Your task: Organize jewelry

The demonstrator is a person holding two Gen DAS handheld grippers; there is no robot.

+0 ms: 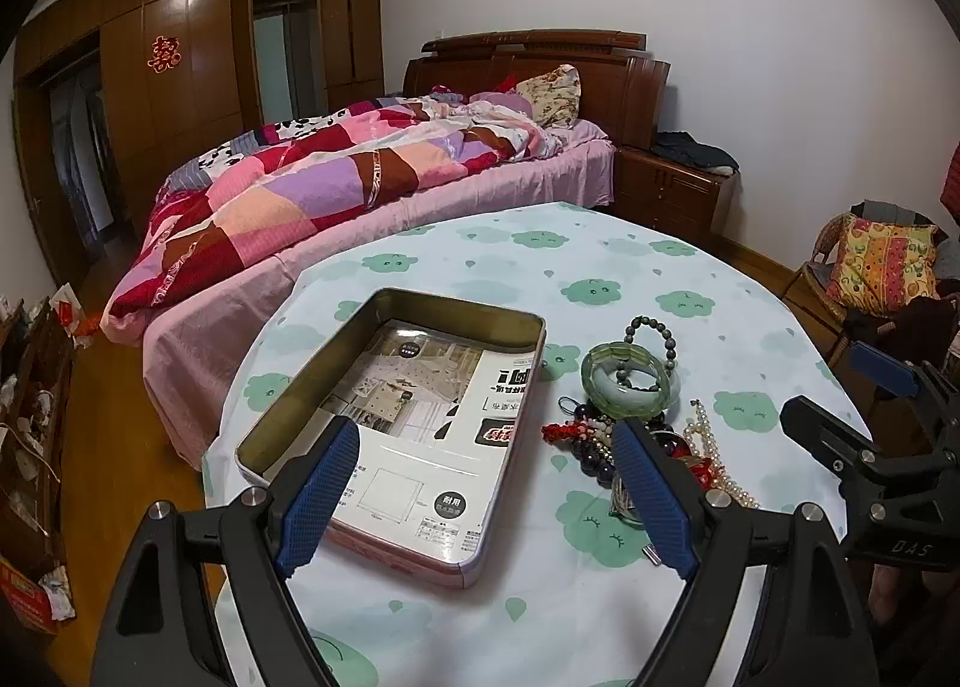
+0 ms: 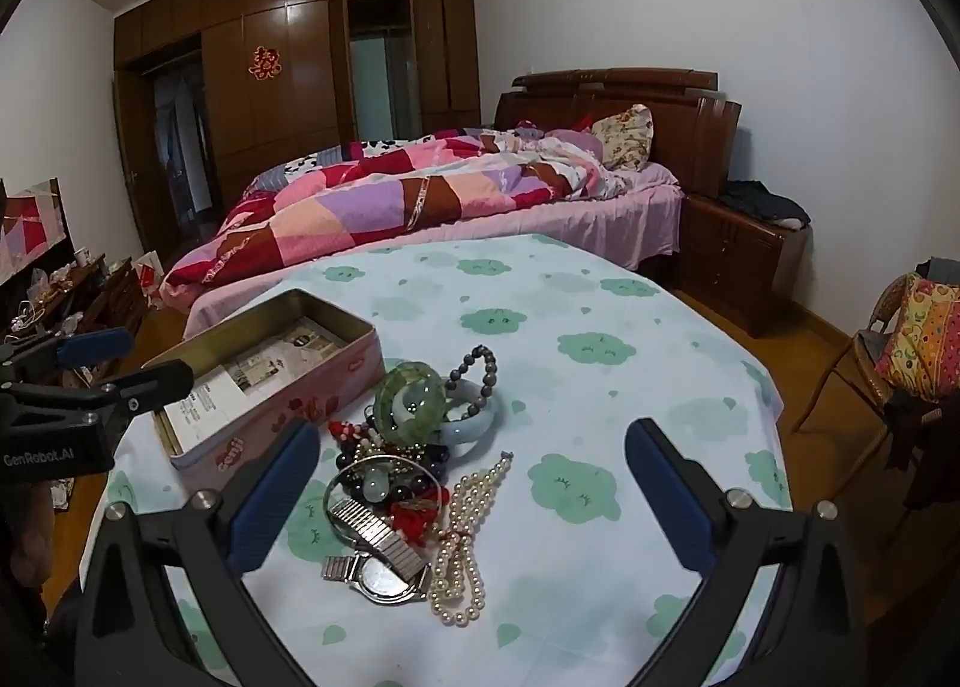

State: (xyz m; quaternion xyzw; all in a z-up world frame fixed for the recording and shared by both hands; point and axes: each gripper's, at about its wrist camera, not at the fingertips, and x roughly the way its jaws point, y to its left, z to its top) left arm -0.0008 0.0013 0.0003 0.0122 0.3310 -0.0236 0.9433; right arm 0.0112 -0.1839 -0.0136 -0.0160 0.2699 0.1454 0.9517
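Observation:
A heap of jewelry lies on the table: green jade bangles (image 2: pixel 414 396) (image 1: pixel 630 381), a dark bead bracelet (image 2: pixel 480 369) (image 1: pixel 654 336), a pearl necklace (image 2: pixel 465 531) (image 1: pixel 714 459), a metal watch (image 2: pixel 378 552) and red-and-dark beads (image 2: pixel 414 498). An open pink tin box (image 1: pixel 414 423) (image 2: pixel 273 381) lined with printed paper stands left of the heap. My left gripper (image 1: pixel 486 483) is open and empty, above the box's near end. My right gripper (image 2: pixel 471 498) is open and empty, above the near part of the heap.
The round table (image 2: pixel 600 327) has a pale cloth with green clouds. A bed with a patchwork quilt (image 2: pixel 420 189) stands behind it, a nightstand (image 2: pixel 738 255) right of that, a chair with a cushion (image 2: pixel 918 345) at far right, and clutter (image 1: pixel 30 417) on the floor at left.

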